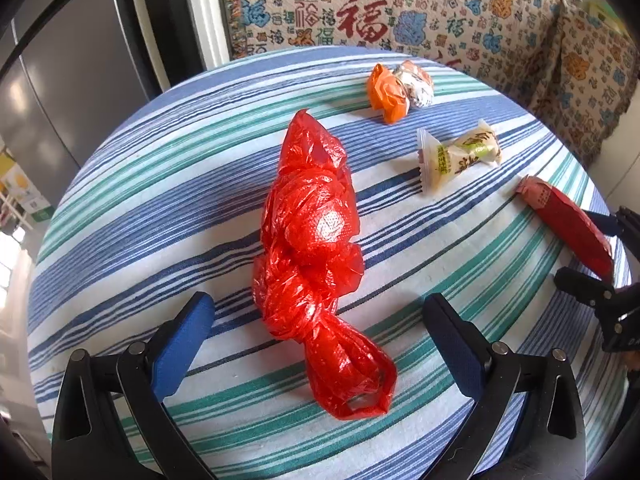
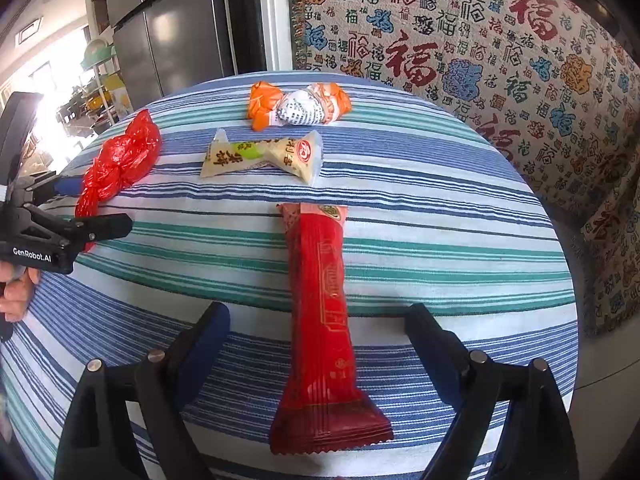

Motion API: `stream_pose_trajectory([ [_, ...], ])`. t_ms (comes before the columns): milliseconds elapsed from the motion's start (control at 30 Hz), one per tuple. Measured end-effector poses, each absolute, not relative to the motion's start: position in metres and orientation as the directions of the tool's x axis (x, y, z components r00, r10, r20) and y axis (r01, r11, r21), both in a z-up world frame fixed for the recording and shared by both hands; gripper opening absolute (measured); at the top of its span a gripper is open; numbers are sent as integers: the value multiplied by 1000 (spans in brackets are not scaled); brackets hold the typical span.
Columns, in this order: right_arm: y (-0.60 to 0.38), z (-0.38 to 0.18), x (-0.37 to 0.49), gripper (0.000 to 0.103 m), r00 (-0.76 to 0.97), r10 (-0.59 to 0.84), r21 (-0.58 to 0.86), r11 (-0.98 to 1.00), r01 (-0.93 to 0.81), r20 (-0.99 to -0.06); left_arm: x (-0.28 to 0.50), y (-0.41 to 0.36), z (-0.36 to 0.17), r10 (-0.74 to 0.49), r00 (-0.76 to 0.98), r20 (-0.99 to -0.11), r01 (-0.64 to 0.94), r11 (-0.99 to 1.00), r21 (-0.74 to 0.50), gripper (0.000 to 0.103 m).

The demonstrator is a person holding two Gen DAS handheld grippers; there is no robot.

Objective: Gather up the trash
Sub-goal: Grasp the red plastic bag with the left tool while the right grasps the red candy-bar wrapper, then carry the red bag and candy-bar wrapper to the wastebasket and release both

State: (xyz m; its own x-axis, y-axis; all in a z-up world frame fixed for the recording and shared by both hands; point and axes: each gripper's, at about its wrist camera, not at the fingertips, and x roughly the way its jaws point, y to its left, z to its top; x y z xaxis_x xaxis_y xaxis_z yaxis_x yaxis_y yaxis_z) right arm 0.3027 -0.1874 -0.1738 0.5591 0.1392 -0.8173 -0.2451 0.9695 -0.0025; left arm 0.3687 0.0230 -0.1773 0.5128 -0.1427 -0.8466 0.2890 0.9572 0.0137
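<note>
Nothing collected yet: red bag [image 1: 310, 248] between the spread left gripper [image 1: 316, 320], long red wrapper [image 2: 324, 312] between the spread right gripper [image 2: 318, 334], pale wrapper [image 2: 262, 156] and orange wrapper [image 2: 298, 106] lying farther off on the striped worktop [image 2: 460, 248]

Each gripper is made of black plastic. The left gripper [image 1: 320, 322] has two thick black arms with triangle-shaped holes cut in them. Its fingers [image 1: 182, 344] wear dark blue pads on the inside. Small round silver pins sit on top of the arms. The right gripper [image 2: 318, 340] looks just the same, black with blue pads and silver pins. White letters on the side of the left one read "GenRobot.AI".
</note>
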Motion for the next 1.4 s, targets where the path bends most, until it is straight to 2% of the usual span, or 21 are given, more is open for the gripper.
stream_pose_trajectory([
  [67, -191, -172, 306, 92, 510, 146, 0, 962, -275, -848, 370, 31, -167, -162, 536, -829, 273, 962, -12, 102],
  [200, -201, -167, 307, 92, 477, 133, -7, 960, -282, -869, 379, 43, -152, -280, 544, -791, 295, 946, -132, 102],
  [300, -206, -160, 315, 90, 491, 180, 38, 958, -285, -852, 383, 34, -153, -237, 546, -803, 307, 949, -72, 100],
  [367, -204, -156, 320, 89, 492, 213, 65, 951, -302, -844, 381, 28, -152, -236, 543, -806, 325, 944, -57, 94],
  [433, -197, -155, 321, 74, 488, 213, 50, 944, -325, -846, 381, 23, -151, -232, 545, -806, 334, 941, -45, 94],
  [467, -194, -156, 322, 70, 480, 207, 42, 942, -333, -852, 382, 22, -151, -219, 550, -806, 329, 944, -32, 94],
  [500, -191, -157, 323, 67, 475, 203, 38, 942, -333, -857, 383, 20, -152, -201, 557, -806, 319, 948, -16, 94],
  [600, -187, -159, 327, 67, 481, 181, 23, 949, -316, -858, 386, 19, -154, -168, 570, -805, 299, 954, 13, 91],
  [667, -184, -161, 327, 58, 472, 177, 18, 946, -323, -864, 386, 18, -153, -179, 568, -803, 304, 953, 3, 84],
  [700, -183, -161, 327, 48, 463, 178, 18, 944, -329, -868, 386, 18, -153, -185, 567, -803, 307, 952, -2, 81],
  [733, -182, -163, 327, 36, 454, 176, 18, 943, -331, -874, 387, 19, -154, -188, 564, -804, 310, 951, -5, 71],
  [767, -182, -162, 327, 28, 462, 159, 1, 946, -323, -872, 388, 18, -155, -191, 561, -806, 312, 950, -8, 50],
  [800, -185, -161, 326, 18, 467, 152, 0, 951, -310, -871, 388, 19, -156, -192, 553, -810, 311, 950, -13, 37],
  [1133, -225, -133, 299, 15, 523, 237, 126, 963, -240, -818, 363, 51, -131, -286, 613, -737, 260, 953, -153, 31],
  [1267, -255, -121, 278, 15, 549, 244, 164, 968, -191, -800, 342, 44, -121, -372, 599, -709, 311, 924, -223, 31],
  [1400, -294, -103, 248, 14, 595, 217, 184, 976, -116, -774, 311, -2, -103, -457, 570, -683, 410, 878, -247, 31],
])
